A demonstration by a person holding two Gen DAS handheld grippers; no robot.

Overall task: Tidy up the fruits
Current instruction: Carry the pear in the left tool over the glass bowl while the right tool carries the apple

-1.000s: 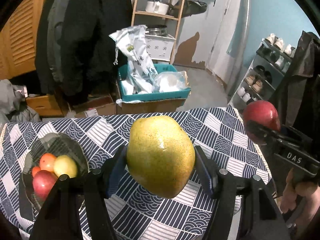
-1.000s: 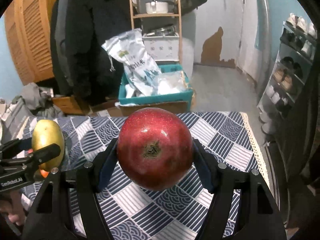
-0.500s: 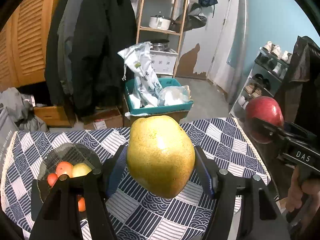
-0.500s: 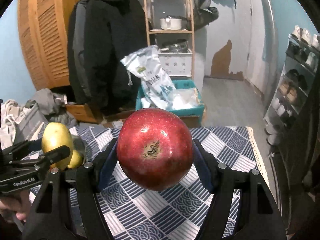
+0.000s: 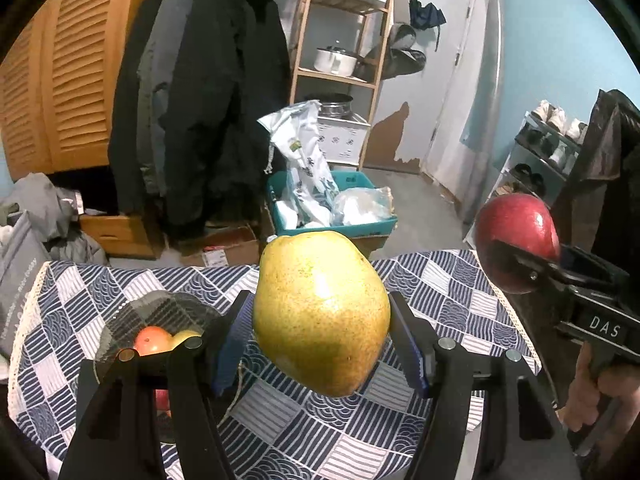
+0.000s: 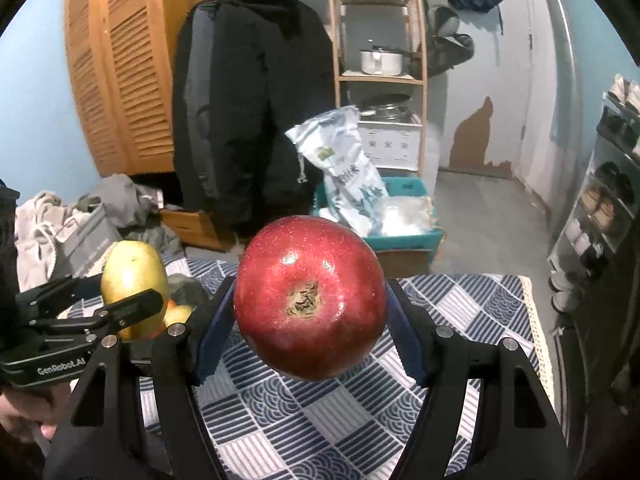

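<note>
My left gripper (image 5: 322, 340) is shut on a large yellow pear (image 5: 320, 312) and holds it above the patterned tablecloth (image 5: 452, 304). My right gripper (image 6: 310, 324) is shut on a red apple (image 6: 310, 300), also held above the cloth. In the left wrist view the apple (image 5: 516, 236) and right gripper show at the right. In the right wrist view the pear (image 6: 134, 280) shows at the left. A dark glass bowl (image 5: 160, 312) at the table's left holds an orange fruit (image 5: 154, 340), a yellow one and a red one, partly hidden by my fingers.
The table's far edge (image 5: 224, 268) faces a teal box (image 5: 336, 216) with bags on the floor. Dark coats (image 5: 208, 120) hang behind, with a wooden shelf (image 5: 344, 60) and a shoe rack (image 5: 548, 152) at the right. Clothes lie at the left (image 6: 80, 216).
Both grippers have risen and pulled back, so more of the room and less of the table shows. The bowl now sits lower and closer to my left fingers. Both fruits stay gripped.
</note>
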